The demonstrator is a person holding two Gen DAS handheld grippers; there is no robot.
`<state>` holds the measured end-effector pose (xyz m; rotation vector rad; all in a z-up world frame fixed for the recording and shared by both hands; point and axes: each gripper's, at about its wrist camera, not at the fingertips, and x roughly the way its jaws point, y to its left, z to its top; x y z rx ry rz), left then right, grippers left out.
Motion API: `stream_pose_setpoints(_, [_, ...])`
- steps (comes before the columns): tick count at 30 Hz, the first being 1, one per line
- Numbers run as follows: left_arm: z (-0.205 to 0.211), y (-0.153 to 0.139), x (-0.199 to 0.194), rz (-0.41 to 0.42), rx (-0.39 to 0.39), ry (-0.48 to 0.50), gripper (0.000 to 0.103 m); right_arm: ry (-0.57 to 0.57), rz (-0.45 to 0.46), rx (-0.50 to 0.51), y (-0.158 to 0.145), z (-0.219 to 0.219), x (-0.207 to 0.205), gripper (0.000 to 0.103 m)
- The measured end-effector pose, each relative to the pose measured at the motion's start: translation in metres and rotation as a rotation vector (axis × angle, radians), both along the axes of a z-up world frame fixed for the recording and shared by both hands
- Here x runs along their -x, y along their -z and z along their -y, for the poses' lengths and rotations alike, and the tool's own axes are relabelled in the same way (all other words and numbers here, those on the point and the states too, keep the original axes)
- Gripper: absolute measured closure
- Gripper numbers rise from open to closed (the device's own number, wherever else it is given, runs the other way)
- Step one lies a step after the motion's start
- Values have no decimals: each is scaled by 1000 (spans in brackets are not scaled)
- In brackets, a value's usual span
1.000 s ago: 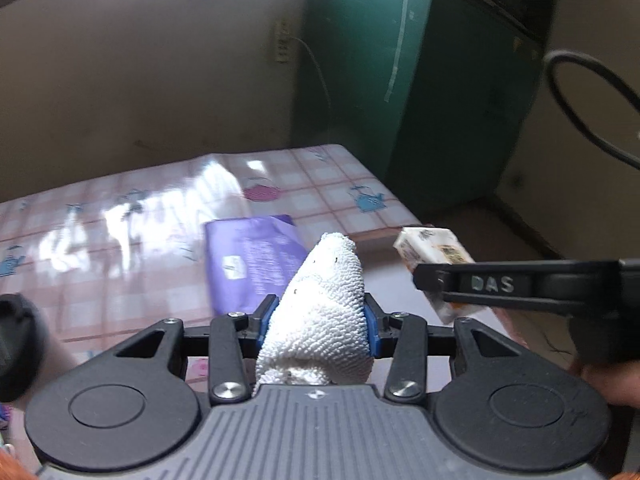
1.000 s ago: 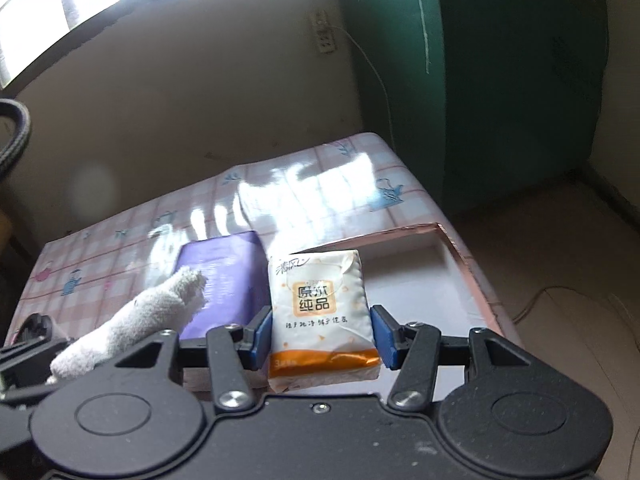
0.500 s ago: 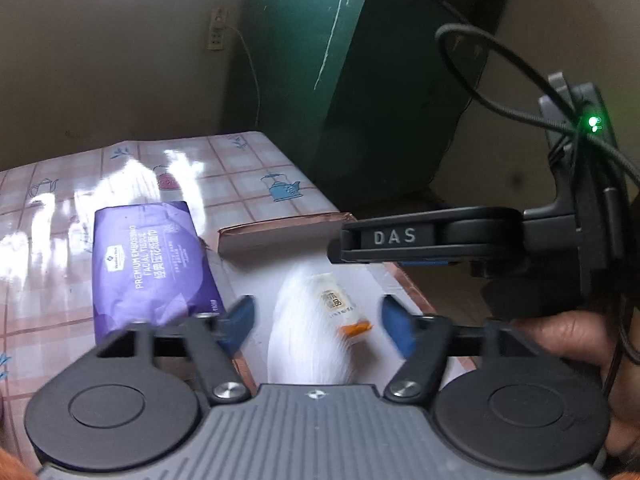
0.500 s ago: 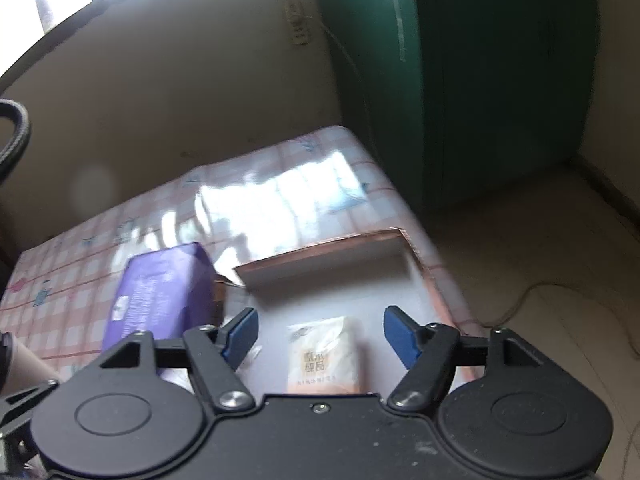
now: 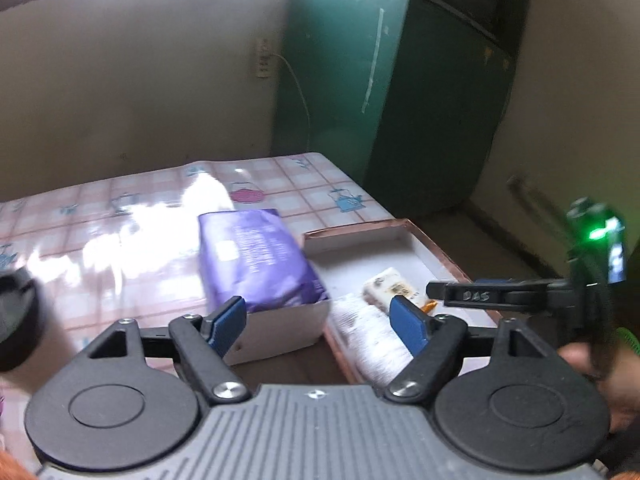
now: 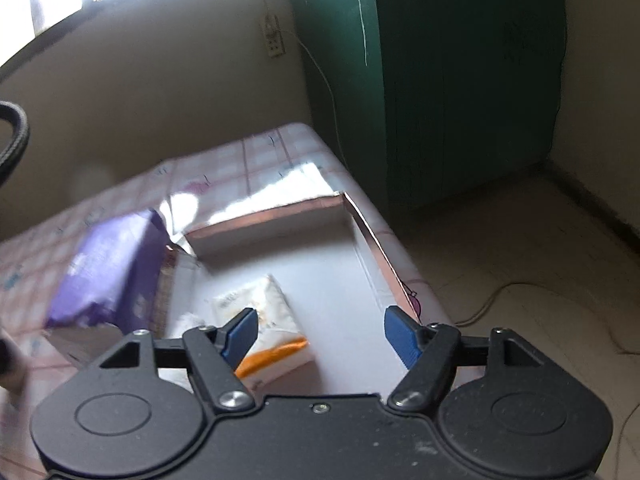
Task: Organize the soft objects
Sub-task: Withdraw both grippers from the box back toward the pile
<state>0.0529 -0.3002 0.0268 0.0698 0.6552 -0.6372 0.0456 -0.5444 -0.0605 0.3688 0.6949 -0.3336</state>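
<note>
A shallow white box with a copper rim (image 5: 436,248) (image 6: 360,224) sits at the table's right end. In it lie a rolled white towel (image 5: 372,336) (image 6: 186,320) and a white-and-orange tissue pack (image 5: 394,290) (image 6: 272,328). A purple tissue package (image 5: 256,260) (image 6: 108,268) leans on the box's left side. My left gripper (image 5: 320,320) is open and empty, above the box's near-left corner. My right gripper (image 6: 320,330) is open and empty above the box; it also shows in the left wrist view (image 5: 472,294).
The table has a pink checked cloth (image 5: 120,216). A green cabinet (image 5: 400,80) (image 6: 440,80) stands behind the table's far right corner. A wall socket with a cord (image 6: 274,34) is on the beige wall. A cable lies on the floor (image 6: 500,296) to the right.
Both grippers opened and drew back. The towel dropped from the left gripper into the box; the tissue pack left the right gripper and lies in the box.
</note>
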Motion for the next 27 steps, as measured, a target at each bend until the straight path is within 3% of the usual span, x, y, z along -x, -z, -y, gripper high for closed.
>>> stream_pose_setpoints(5, [-41, -6, 6, 26, -4, -45, 20, 16, 14, 47, 15, -3, -18, 21])
stream_pose_setpoints(10, [-75, -9, -3, 25, 4, -156, 17, 21, 45, 92, 15, -10, -39, 21])
stream_pose_setpoints(12, [-84, -13, -14, 31, 36, -213, 12, -3, 145, 48, -2, -17, -43, 21])
stream_pose_setpoints(15, [-73, -18, -38, 100, 76, -290, 8, -86, 302, -31, -26, -35, -54, 15])
stream_pose_setpoints(19, [-31, -18, -82, 208, 95, -365, 1, -123, 368, -125, -36, -55, -86, 13])
stream_pose_setpoints(27, [4, 28, -147, 121, 109, -487, 1, -16, 374, -138, -13, -68, -120, 13])
